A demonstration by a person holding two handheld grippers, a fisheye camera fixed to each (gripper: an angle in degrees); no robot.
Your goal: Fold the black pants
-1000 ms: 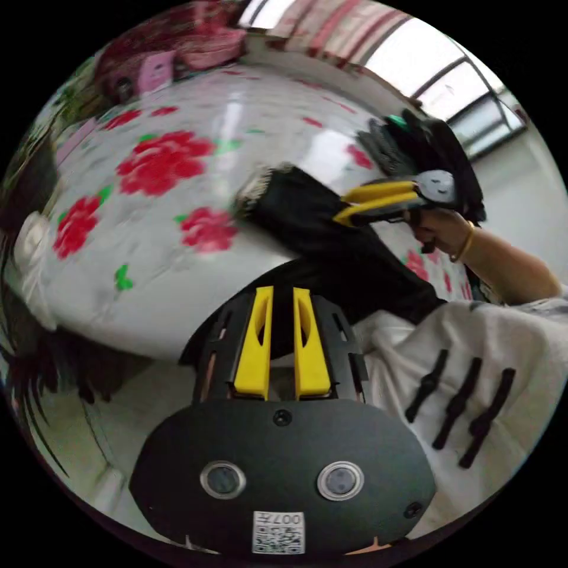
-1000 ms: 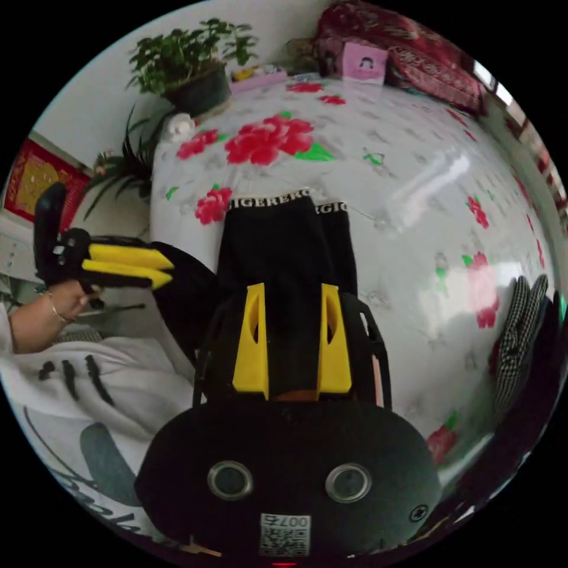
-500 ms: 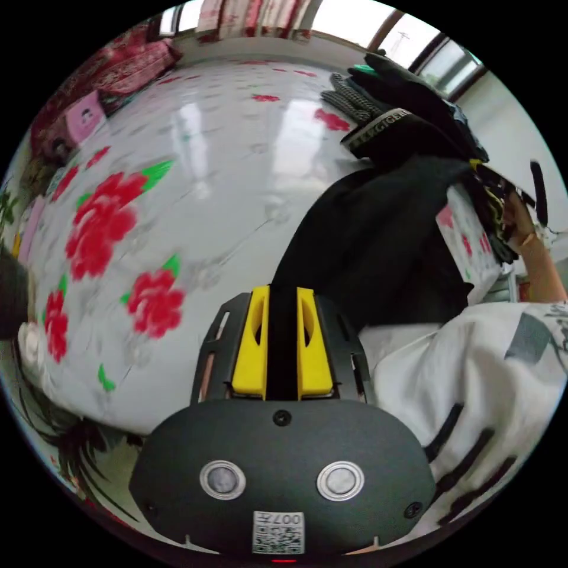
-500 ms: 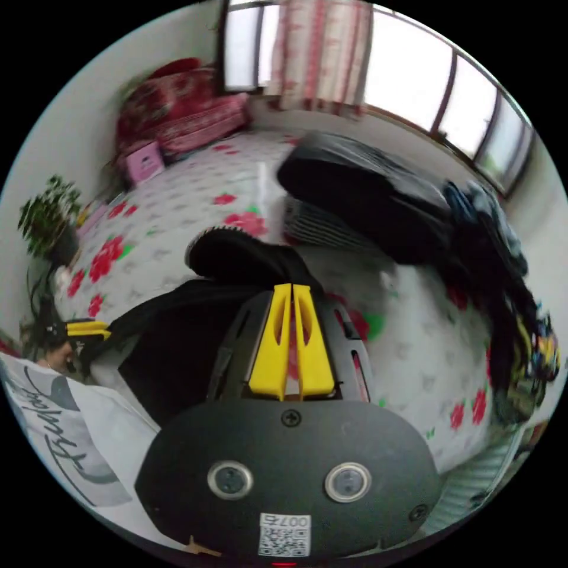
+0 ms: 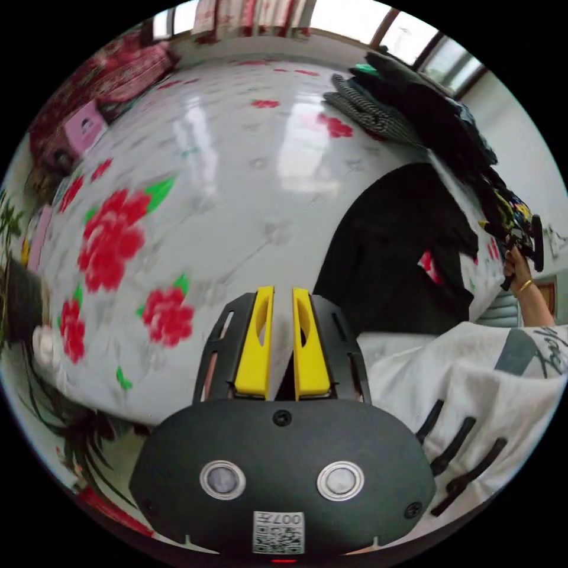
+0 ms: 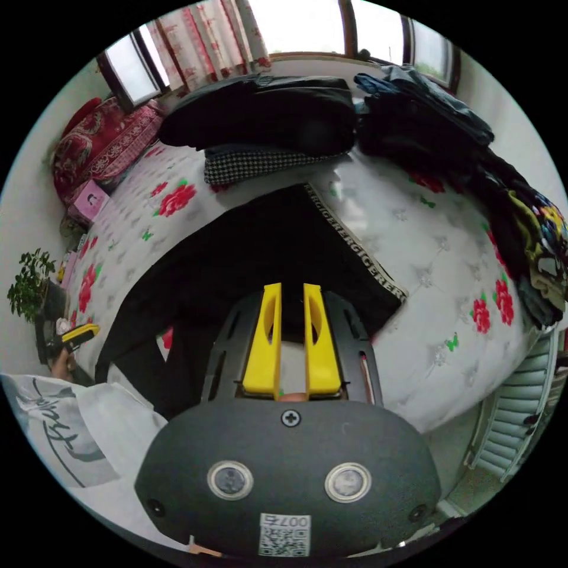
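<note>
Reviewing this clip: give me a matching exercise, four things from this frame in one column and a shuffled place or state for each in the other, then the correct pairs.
Things
1. black pants
2. houndstooth garment
3. potted plant
4. right gripper

Places or states
A. under a pile of dark clothes near the window
B. jaws slightly apart, nothing between them
C. spread flat on the floral bed cover, lettered waistband showing
D. beside the bed, at the view's left edge

Pairs: 1-C, 2-A, 3-D, 4-B
</note>
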